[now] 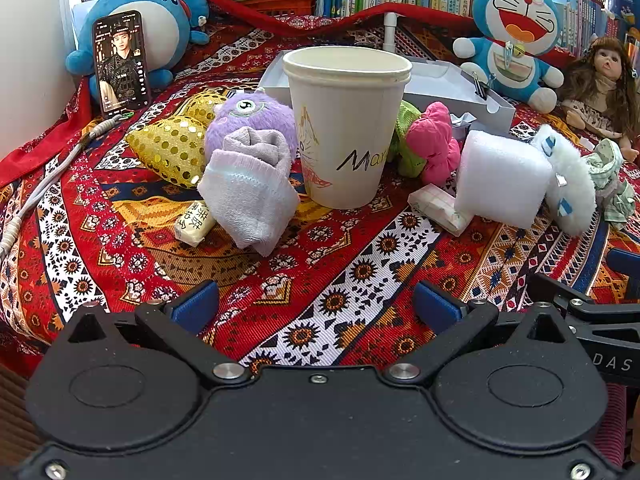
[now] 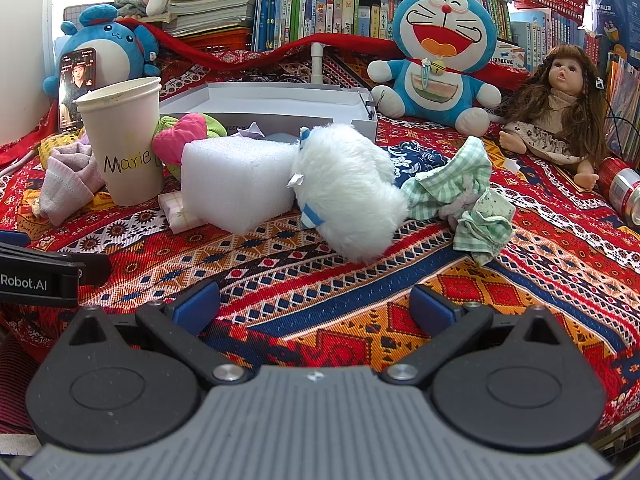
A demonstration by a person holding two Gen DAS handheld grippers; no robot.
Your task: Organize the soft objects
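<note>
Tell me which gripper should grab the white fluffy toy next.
Right. The white fluffy toy lies nearly straight ahead of the open right gripper. From the open left gripper it sits far off to the side, partly behind the foam block.

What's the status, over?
Both claws open, left, right. Soft toys scattered, box empty-looking. Cup amid the pile.

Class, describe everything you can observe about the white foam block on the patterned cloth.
The white foam block is a chunky, roughly cubic piece with a grainy, spongy-looking surface and slightly rounded edges. It rests on the patterned cloth, slightly tilted, to the right of the paper cup. The fluffy white plush leans against its right side, and a small wrapped tissue packet lies at its lower left corner. Neither set of tongs touches it.
</note>
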